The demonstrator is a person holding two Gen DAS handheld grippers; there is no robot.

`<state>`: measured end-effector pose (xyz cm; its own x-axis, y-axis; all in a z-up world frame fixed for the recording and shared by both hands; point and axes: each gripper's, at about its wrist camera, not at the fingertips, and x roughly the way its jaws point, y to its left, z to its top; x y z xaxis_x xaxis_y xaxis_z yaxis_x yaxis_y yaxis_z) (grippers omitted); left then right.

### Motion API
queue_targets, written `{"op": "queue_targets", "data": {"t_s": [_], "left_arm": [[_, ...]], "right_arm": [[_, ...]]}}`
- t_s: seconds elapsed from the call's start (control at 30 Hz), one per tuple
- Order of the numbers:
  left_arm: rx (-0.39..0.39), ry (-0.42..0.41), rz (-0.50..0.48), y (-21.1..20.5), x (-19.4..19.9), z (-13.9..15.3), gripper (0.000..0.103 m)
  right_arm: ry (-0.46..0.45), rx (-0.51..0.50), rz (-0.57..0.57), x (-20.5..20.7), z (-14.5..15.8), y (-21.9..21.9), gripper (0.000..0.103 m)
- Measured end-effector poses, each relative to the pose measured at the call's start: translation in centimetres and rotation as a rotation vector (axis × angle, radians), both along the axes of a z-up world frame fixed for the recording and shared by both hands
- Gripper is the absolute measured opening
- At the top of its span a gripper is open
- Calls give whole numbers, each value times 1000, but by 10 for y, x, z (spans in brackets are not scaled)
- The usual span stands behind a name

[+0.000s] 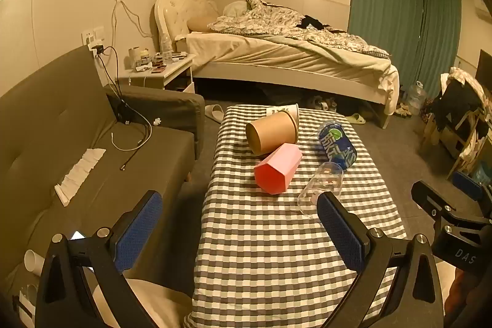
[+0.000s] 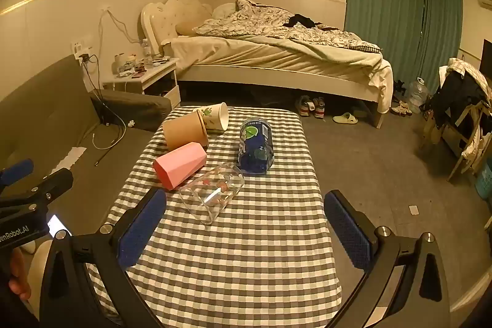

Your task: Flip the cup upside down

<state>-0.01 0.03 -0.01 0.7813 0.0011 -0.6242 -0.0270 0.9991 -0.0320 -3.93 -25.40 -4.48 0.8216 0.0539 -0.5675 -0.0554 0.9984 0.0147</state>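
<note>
Several cups lie on their sides on the checkered table (image 1: 264, 251) (image 2: 246, 260): a pink faceted cup (image 1: 276, 168) (image 2: 180, 164), a brown paper cup (image 1: 272, 132) (image 2: 184, 129), a white printed paper cup (image 1: 289, 112) (image 2: 215, 116), a clear glass cup (image 1: 319, 188) (image 2: 212, 194) and a blue cup (image 1: 337, 147) (image 2: 255, 146). My left gripper (image 1: 240, 232) is open and empty, near the table's front left. My right gripper (image 2: 246, 229) is open and empty, just short of the glass cup. Each gripper shows at the edge of the other's view.
A grey sofa (image 1: 77, 137) with cables stands left of the table. A bed (image 1: 292, 57) and a nightstand (image 1: 160, 69) are behind. A chair with clothes (image 2: 461, 109) stands at the right. Shoes lie on the floor (image 2: 310, 106).
</note>
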Motion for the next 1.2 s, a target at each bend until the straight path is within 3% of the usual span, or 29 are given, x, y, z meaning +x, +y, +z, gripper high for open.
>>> {"op": "queue_targets", "data": {"t_s": [1.2], "left_arm": [[-5, 5, 2, -3, -2, 3, 103]], "right_arm": [[5, -2, -1, -1, 0, -1, 103]]}}
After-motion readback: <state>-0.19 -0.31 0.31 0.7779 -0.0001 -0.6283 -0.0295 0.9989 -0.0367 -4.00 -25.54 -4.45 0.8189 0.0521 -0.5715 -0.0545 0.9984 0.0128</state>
